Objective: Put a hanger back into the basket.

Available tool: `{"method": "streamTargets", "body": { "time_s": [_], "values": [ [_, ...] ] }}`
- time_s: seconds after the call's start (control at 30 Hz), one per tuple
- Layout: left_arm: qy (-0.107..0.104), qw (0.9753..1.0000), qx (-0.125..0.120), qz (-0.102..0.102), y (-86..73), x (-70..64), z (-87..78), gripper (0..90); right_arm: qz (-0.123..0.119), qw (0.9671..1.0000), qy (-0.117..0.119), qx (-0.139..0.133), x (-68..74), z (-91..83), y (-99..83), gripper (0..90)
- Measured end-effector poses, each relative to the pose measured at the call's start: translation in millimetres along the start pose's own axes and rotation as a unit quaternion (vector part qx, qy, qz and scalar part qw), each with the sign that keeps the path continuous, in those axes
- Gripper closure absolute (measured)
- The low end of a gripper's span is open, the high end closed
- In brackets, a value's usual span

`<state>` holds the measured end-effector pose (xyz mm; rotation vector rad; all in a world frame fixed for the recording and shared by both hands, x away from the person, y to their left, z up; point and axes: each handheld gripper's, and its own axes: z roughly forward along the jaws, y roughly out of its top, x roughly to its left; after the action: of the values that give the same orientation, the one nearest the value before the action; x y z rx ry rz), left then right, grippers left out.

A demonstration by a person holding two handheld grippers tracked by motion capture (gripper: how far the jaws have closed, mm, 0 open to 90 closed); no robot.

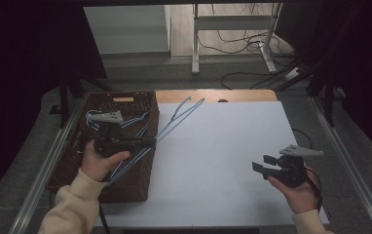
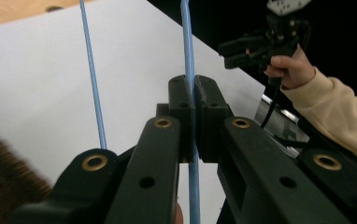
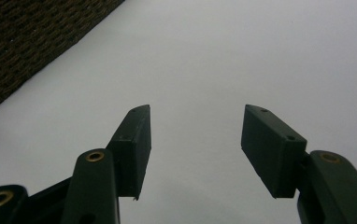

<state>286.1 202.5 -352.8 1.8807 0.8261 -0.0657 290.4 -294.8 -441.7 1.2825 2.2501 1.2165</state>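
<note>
left tool (image 2: 194,100) clamps a blue hanger (image 2: 187,42) over the white table (image 1: 223,156); right tool (image 3: 195,140) gapes wide.

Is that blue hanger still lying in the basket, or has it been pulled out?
Partly out. The left gripper is shut on the blue hanger, whose hook end juts over the white table; its lower end remains over the basket.

Cream sleeves, black two-jaw grippers

The person wears cream, soft-knit sleeves with ribbed cuffs on both forearms. The left gripper (image 1: 147,143) and right gripper (image 1: 259,163) are matte black, each topped by a grey three-cornered plate with small dark holes; brass-ringed pivot screws sit in the jaw arms, the pads are flat rectangular blocks, and a black cable trails from the right one toward 5 o'clock.
</note>
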Motion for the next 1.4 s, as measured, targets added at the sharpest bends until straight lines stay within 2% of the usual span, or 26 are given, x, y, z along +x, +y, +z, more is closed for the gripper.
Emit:
{"method": "streamTargets", "body": {
  "time_s": [0.33,0.5,0.97,1.4],
  "values": [
    [0.021,0.9986,-0.037,-0.031,-14.2,22.4,-44.9,87.1,-0.001,1.0,-0.004,0.002,-0.2,-0.5,-0.9,43.5],
    [0.033,0.9973,-0.048,-0.045,-21.5,35.1,-57.6,87.0,-0.001,1.0,-0.005,0.004,0.2,0.2,-1.1,43.5],
    [0.057,0.9921,-0.066,-0.09,-43.8,73.0,-75.6,87.0,-0.002,1.0,-0.006,0.006,0.1,1.1,-1.6,43.6],
    [0.067,0.9905,-0.048,-0.11,-55.0,96.7,-67.1,87.0,-0.003,1.0,-0.007,0.005,-0.3,1.1,-1.7,43.5]
  ]
}}
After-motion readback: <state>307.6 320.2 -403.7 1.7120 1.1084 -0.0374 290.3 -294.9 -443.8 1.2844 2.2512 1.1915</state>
